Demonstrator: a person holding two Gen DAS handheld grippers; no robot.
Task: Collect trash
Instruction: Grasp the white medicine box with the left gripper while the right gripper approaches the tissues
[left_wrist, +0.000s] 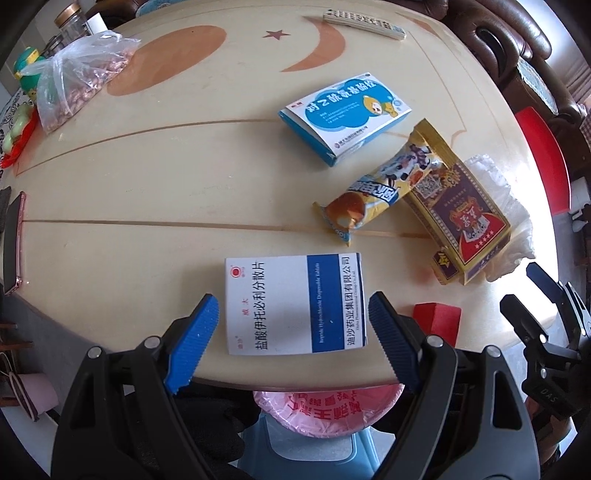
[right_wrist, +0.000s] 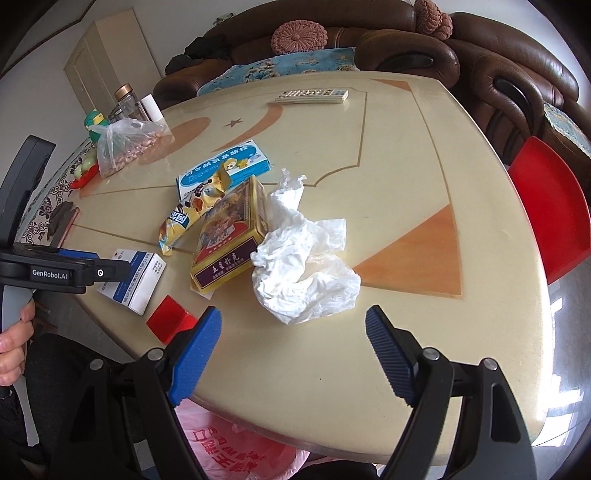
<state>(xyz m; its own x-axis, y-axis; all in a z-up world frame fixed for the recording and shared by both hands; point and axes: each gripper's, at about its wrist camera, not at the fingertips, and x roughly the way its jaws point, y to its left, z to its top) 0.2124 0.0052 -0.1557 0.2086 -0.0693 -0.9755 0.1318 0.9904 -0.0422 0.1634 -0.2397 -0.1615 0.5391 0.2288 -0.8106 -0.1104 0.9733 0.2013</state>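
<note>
A white and blue medicine box (left_wrist: 295, 302) lies flat at the table's near edge, between the spread fingers of my open, empty left gripper (left_wrist: 293, 319). Beyond it lie a yellow snack wrapper (left_wrist: 380, 188), a gold and purple card box (left_wrist: 458, 218) and a blue medicine box (left_wrist: 343, 114). A crumpled white tissue (right_wrist: 303, 266) lies just ahead of my open, empty right gripper (right_wrist: 293, 332), beside the card box (right_wrist: 229, 236). A bin lined with a pink bag (left_wrist: 328, 410) stands under the table edge; it also shows in the right wrist view (right_wrist: 236, 450).
A small red block (right_wrist: 170, 317) sits at the near edge. A clear bag of peanuts (left_wrist: 77, 85), a jar (left_wrist: 74, 18) and toys are at the far left; a remote (left_wrist: 364, 24) lies at the back. A phone (left_wrist: 13, 240) lies left. A red stool (right_wrist: 550, 206) and brown sofa (right_wrist: 406, 40) surround the table (right_wrist: 406, 155).
</note>
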